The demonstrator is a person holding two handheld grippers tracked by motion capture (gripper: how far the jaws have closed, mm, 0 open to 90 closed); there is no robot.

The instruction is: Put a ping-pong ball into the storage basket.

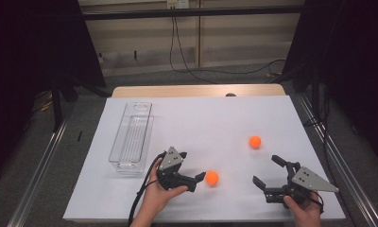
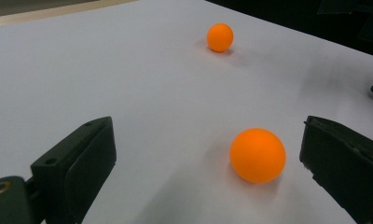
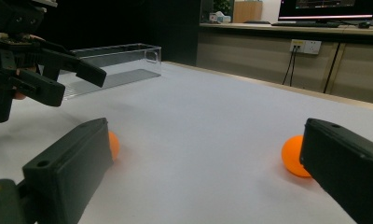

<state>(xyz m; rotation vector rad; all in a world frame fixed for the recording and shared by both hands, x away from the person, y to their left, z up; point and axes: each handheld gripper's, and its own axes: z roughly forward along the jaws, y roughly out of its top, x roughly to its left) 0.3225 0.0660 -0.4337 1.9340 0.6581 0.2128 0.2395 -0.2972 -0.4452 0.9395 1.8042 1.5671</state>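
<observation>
Two orange balls lie on the white table. The near ball (image 1: 211, 178) (image 2: 258, 155) rests on the table just off the tips of my left gripper (image 1: 199, 181) (image 2: 208, 142), closer to its right jaw and untouched. That gripper is open. The far ball (image 1: 255, 141) (image 2: 220, 37) sits alone further back and to the right. My right gripper (image 1: 266, 170) (image 3: 203, 149) is open near the front right, pointing back-left with nothing between its jaws. In the right gripper view its jaws partly hide the near ball (image 3: 113, 144) and the far ball (image 3: 294, 156).
A clear, empty plastic bin (image 1: 116, 142) (image 3: 114, 65) stands lengthwise at the table's left. The white table cover (image 1: 201, 123) ends at a wooden strip (image 1: 196, 90) at the back. Metal rails run along both sides of the table.
</observation>
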